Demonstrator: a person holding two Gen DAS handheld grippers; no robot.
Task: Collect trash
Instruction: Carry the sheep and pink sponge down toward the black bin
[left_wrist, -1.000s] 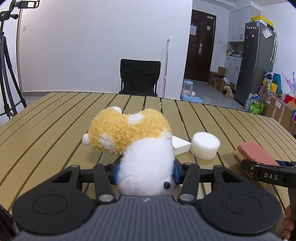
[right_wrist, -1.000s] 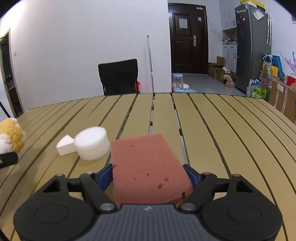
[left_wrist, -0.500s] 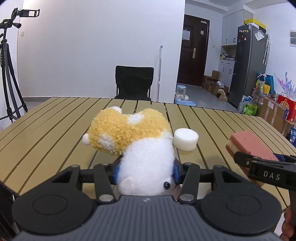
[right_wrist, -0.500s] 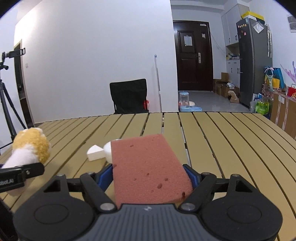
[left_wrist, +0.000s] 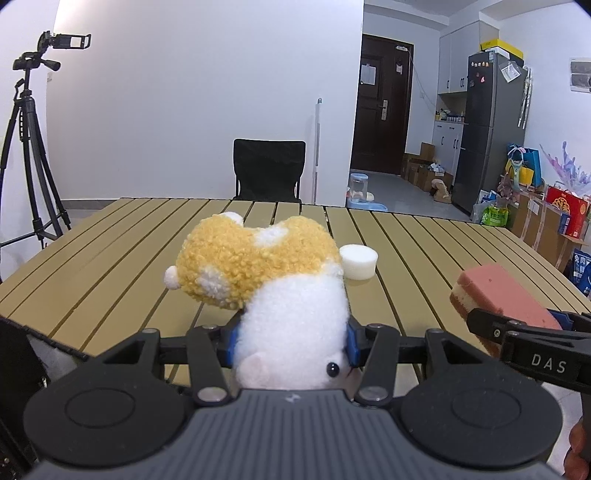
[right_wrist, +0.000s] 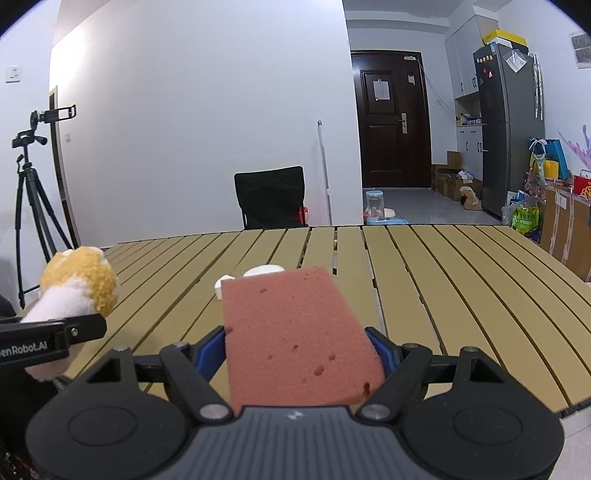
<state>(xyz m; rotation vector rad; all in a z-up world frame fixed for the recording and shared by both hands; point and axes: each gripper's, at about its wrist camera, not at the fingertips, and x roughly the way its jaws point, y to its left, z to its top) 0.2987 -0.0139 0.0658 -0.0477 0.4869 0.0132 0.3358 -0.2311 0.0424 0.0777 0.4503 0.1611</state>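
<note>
Change: both grippers have pulled back and up from the slatted table (left_wrist: 110, 251); the white foam cylinder (left_wrist: 358, 261) now looks smaller and farther.
Left gripper (left_wrist: 291, 341): blue pads clamped on the plush toy (left_wrist: 280, 295), fleecy, yellow above, white below, held off the table's near edge.
Right gripper (right_wrist: 301, 350): clamped on the pink sponge (right_wrist: 295, 339), a flat porous block, held above the near edge.
Foam wedge (right_wrist: 222, 284): white, just left of the cylinder, mostly hidden behind the sponge.

right claw (left_wrist: 532, 332) — "DAS" | left claw (right_wrist: 48, 341) — "enRobot.AI", start cut off
</note>
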